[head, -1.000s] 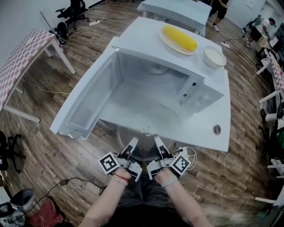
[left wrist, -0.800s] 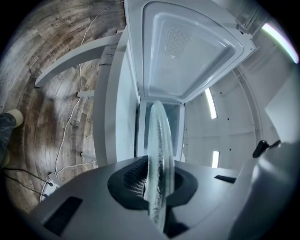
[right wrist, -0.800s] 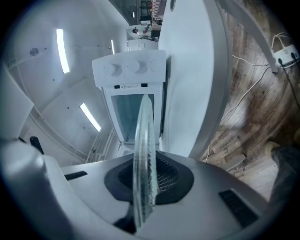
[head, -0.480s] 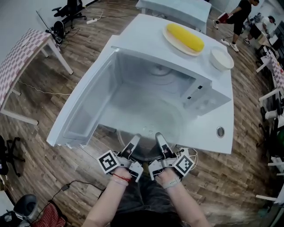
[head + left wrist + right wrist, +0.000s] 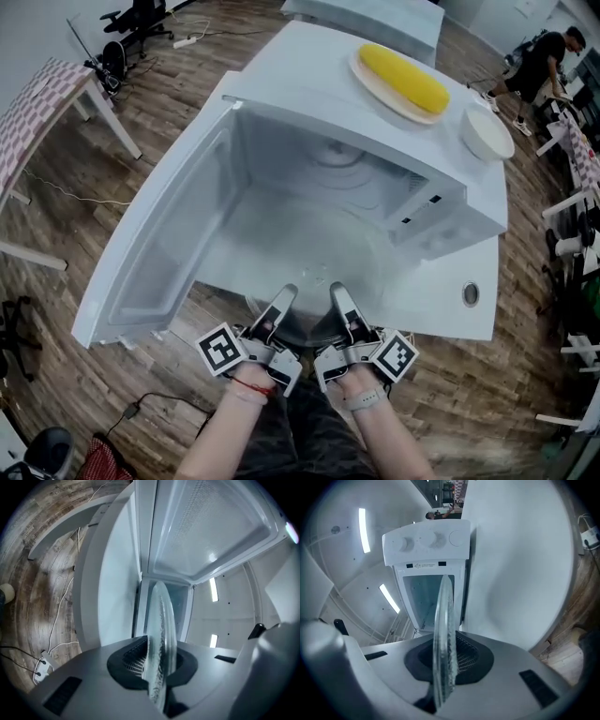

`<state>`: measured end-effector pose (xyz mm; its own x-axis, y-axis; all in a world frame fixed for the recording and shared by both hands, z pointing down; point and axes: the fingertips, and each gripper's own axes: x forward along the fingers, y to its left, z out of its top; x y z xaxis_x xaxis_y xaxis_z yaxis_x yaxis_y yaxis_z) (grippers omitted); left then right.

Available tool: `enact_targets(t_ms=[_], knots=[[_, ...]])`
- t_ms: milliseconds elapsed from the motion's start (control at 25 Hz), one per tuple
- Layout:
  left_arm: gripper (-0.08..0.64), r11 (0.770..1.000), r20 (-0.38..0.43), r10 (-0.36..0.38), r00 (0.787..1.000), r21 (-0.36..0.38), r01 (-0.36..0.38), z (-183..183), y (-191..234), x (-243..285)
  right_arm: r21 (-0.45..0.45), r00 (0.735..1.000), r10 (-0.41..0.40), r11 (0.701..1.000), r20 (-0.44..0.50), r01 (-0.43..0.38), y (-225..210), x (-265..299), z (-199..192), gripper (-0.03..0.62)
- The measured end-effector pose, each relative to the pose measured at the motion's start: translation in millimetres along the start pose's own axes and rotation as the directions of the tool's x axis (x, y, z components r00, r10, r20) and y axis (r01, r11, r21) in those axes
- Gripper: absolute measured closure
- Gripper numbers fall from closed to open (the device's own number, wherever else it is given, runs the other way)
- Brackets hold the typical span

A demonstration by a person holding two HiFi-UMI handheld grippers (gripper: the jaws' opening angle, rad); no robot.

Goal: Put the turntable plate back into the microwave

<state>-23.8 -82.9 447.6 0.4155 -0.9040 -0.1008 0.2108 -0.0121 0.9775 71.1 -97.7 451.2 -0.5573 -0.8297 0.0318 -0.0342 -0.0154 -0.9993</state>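
Note:
The white microwave [image 5: 441,220] stands on a white table [image 5: 441,300] with its door [image 5: 155,248] swung open to the left and its cavity bare. The clear glass turntable plate [image 5: 305,326] hangs roughly level at the cavity's front edge. My left gripper [image 5: 284,302] and right gripper [image 5: 337,298] are each shut on its near rim, side by side. In the left gripper view the plate [image 5: 160,634] shows edge-on, clamped by the gripper [image 5: 157,667], with the door above. The right gripper view shows the plate [image 5: 443,634] clamped by the gripper [image 5: 443,665], facing the control panel [image 5: 426,541].
On top of the microwave lie a yellow corn cob [image 5: 405,77] on a plate and a white bowl [image 5: 487,132]. The table has a round cable hole [image 5: 471,293]. Cables [image 5: 141,405] trail on the wooden floor at lower left. Other tables [image 5: 42,122] stand around.
Both grippers and the plate have moved forward towards the microwave's open front. The microwave now fills more of the head view. Both grips are unchanged.

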Motion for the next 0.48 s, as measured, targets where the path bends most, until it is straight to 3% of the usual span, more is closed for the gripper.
enact_targets(t_ms=[120,480], knots=[[0.529,1.0,0.003,0.003,1.0,-0.023,-0.002,4.2,-1.6,6.1,0.002,1.0,0.0,1.0,0.004,0.0,1.2,6.4,3.5,0.554],[0.529,1.0,-0.021,0.023,1.0,0.019,-0.022,25.5,2.4,39.8,0.013,0.999,0.011,1.0,0.031,-0.012,0.1,40.0,21.9,0.554]])
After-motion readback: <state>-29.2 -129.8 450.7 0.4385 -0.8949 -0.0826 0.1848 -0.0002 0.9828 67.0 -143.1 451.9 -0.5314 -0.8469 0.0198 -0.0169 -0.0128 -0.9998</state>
